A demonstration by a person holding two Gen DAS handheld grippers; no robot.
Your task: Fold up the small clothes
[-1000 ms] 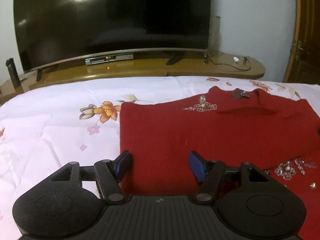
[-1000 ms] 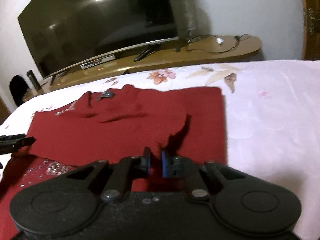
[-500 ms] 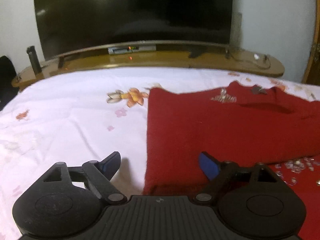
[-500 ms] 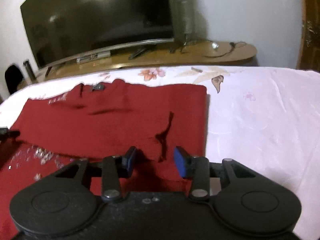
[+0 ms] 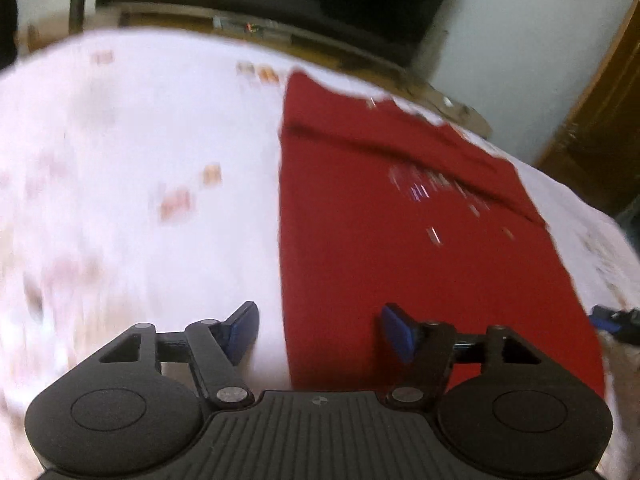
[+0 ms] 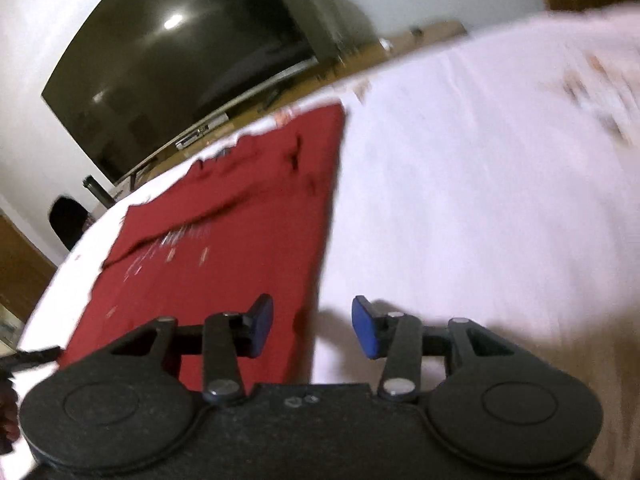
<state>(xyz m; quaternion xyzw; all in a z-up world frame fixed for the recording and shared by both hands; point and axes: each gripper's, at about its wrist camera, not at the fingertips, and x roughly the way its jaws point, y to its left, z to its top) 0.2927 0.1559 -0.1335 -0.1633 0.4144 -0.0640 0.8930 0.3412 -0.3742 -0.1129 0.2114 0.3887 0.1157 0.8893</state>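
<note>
A red garment (image 5: pixel 408 216) lies flat on a white floral bedsheet (image 5: pixel 132 200), its long axis running away from both claws toward the television (image 6: pixel 176 68) on the wooden stand (image 6: pixel 424 36). An upper layer is folded across its far half, with blurred sparkly trim just below that fold. The left gripper (image 5: pixel 318 330) is released, spread wide and empty, straddling the garment's near left edge. The right gripper (image 6: pixel 312 328) is likewise released and empty, straddling the near right edge, its outer finger over bare sheet.
</note>
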